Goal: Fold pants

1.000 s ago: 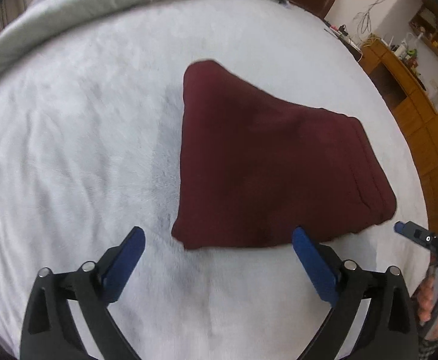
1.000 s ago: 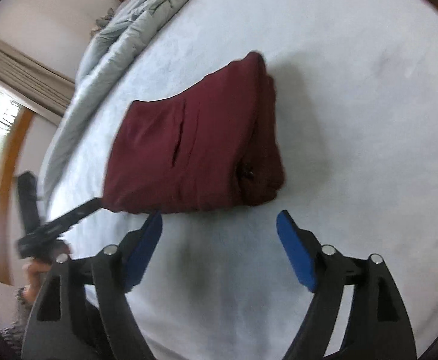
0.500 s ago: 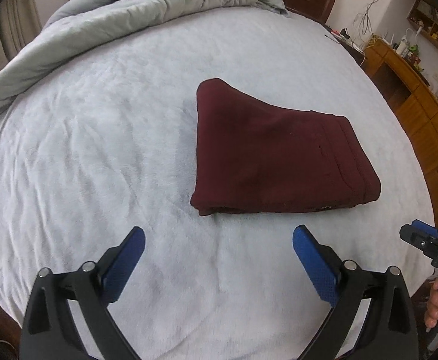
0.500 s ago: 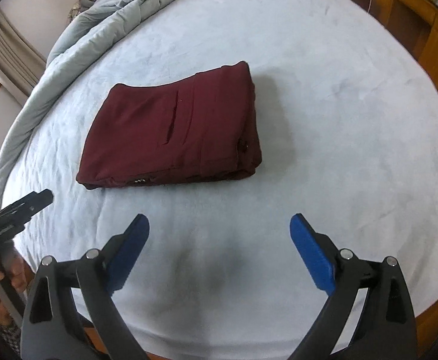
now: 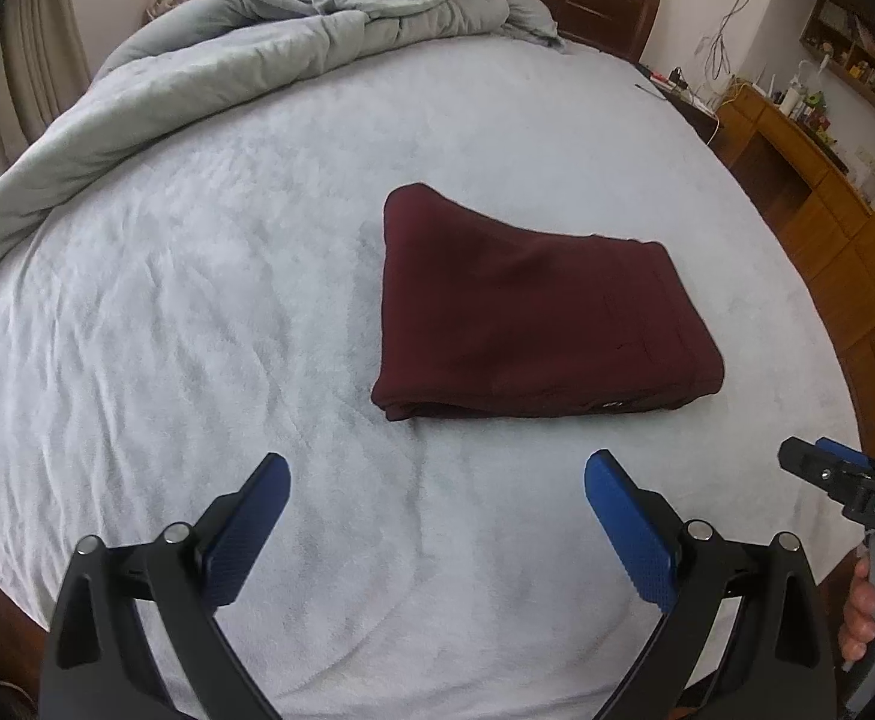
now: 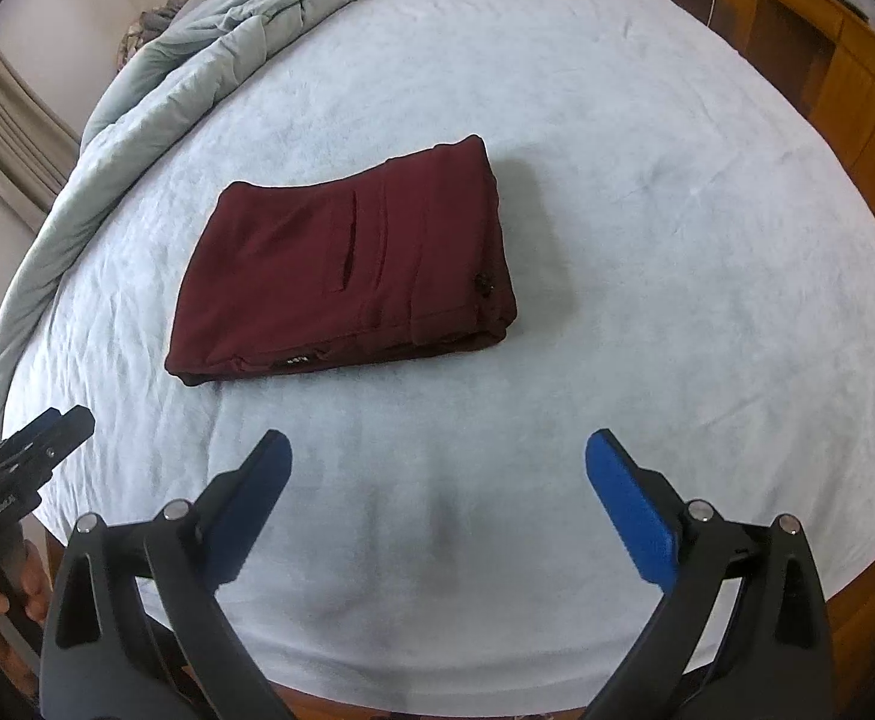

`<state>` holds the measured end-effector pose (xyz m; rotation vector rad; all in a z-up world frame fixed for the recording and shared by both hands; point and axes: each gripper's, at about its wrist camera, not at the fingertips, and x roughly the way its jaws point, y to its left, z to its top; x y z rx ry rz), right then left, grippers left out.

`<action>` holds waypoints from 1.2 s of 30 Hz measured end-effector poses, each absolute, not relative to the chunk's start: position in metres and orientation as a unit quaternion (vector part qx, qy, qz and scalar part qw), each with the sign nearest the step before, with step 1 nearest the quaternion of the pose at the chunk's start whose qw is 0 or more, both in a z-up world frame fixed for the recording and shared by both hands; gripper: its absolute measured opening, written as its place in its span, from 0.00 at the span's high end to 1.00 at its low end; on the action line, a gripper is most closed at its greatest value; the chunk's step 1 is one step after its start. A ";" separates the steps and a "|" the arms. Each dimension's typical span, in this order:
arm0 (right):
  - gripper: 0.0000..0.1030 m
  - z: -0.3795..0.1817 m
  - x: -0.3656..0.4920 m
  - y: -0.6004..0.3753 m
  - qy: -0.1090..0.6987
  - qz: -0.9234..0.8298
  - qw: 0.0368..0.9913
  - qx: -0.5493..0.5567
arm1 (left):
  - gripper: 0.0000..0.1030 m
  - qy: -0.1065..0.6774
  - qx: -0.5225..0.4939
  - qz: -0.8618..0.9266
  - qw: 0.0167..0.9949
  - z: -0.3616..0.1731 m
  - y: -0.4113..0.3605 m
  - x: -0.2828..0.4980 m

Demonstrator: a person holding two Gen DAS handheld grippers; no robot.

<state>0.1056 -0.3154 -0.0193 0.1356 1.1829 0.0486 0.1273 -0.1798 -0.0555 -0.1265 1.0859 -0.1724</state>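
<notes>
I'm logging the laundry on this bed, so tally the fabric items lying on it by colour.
Maroon: 1, the folded pants
Grey: 1, the bunched duvet
White: 1, the bed sheet beneath them
Total: 3

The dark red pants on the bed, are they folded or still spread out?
Folded. The pants lie as a compact rectangle on the bed, with stacked layers showing along the near edge. Neither gripper touches them.
</notes>
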 end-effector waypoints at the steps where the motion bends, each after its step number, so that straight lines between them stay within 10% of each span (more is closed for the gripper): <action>1: 0.05 -0.018 0.105 -0.315 0.557 0.022 0.828 0.063 | 0.04 0.514 -0.060 -0.082 0.852 -0.054 -0.181 0.126; 36: 0.05 -0.019 0.111 -0.306 0.571 0.029 0.819 0.042 | 0.04 0.520 -0.038 -0.071 0.851 -0.052 -0.187 0.125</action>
